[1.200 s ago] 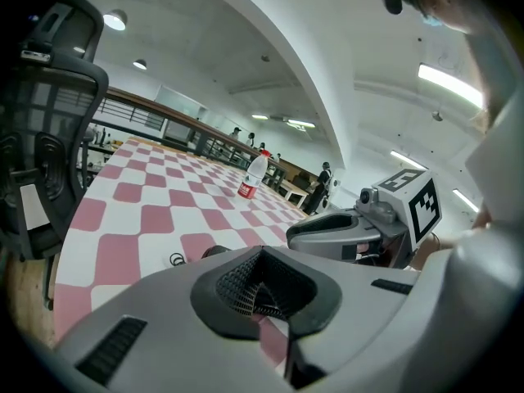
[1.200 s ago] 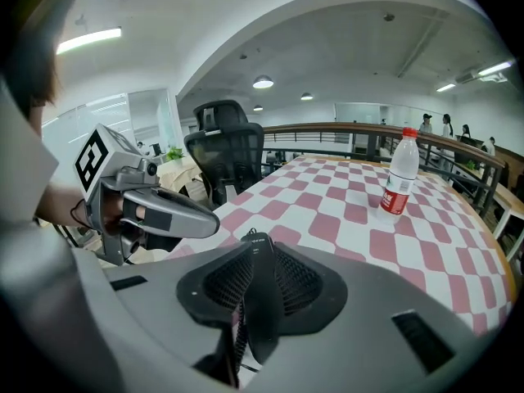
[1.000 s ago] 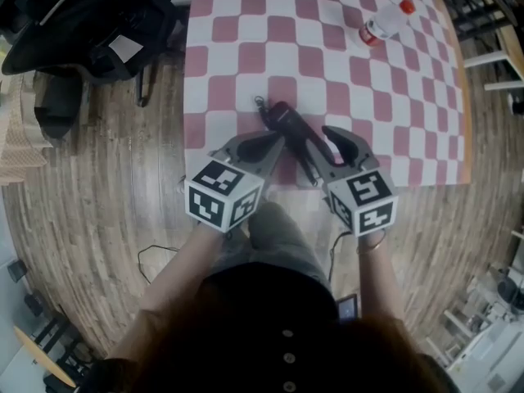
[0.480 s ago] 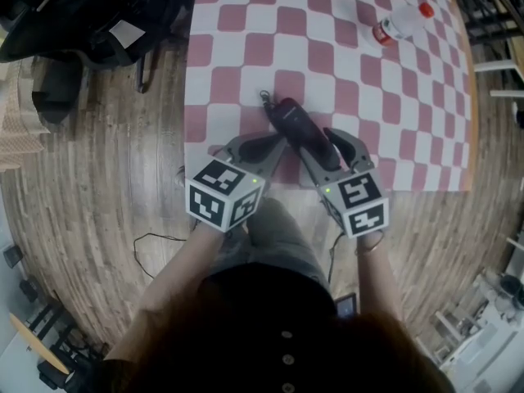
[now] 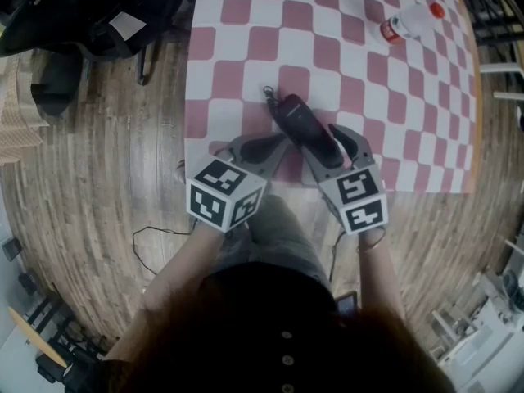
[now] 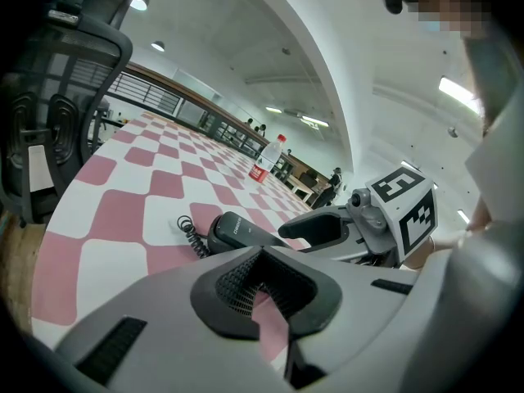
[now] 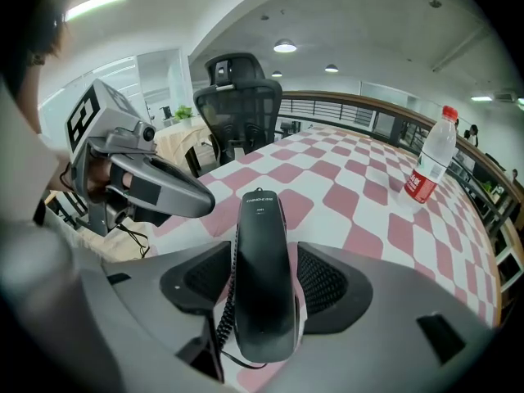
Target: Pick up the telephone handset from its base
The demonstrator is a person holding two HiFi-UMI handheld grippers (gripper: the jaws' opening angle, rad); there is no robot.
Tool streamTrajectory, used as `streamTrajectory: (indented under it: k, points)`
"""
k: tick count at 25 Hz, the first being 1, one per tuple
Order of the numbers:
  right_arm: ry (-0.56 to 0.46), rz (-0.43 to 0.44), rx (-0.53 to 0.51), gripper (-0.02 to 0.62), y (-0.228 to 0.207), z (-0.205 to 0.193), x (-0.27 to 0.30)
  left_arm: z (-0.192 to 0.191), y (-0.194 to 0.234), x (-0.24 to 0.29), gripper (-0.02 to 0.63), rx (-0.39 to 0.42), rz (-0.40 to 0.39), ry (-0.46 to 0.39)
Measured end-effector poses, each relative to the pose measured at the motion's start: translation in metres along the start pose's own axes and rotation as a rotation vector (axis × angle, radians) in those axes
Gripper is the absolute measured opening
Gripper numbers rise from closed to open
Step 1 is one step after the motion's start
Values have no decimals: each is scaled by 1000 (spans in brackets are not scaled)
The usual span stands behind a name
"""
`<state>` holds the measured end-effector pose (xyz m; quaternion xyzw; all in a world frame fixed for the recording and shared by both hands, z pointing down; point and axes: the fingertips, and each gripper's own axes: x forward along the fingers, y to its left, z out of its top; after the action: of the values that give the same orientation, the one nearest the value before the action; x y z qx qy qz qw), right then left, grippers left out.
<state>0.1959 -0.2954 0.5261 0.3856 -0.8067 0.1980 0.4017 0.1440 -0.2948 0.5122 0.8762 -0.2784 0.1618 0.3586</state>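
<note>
A black telephone handset (image 5: 304, 123) is lying on a pink-and-white checked cloth (image 5: 246, 23), close to the cloth's near edge, with its length running away from the person. No base is showing clearly beneath it. It is looking like hard, glossy moulded plastic, so it is probably going to feel light and stiff but a little slippery. The coiled cord (image 6: 190, 236) showing at its far end is likely to tug as the handset rises. The best place to take hold seems to be across the narrow bar between the two thicker ends, squeezing its long flat sides. The right gripper (image 7: 262, 252) is straddling the handset's nearer half. Its jaws have just been opening and are standing wide apart, one ribbed pad on each side of the handset with a sliver of gap on both sides, so they are not yet pressing on it. The left gripper (image 6: 260, 260) is sitting just to the handset's left, its jaws drawn together on nothing, with the handset lying ahead of it and to its right.
</note>
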Motion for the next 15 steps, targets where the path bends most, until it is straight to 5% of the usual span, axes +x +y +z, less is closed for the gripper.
streamTrajectory:
  k: [15]
  points:
    - [61, 22, -65, 241, 2, -2, 12, 3, 4, 4, 6, -4, 3, 7]
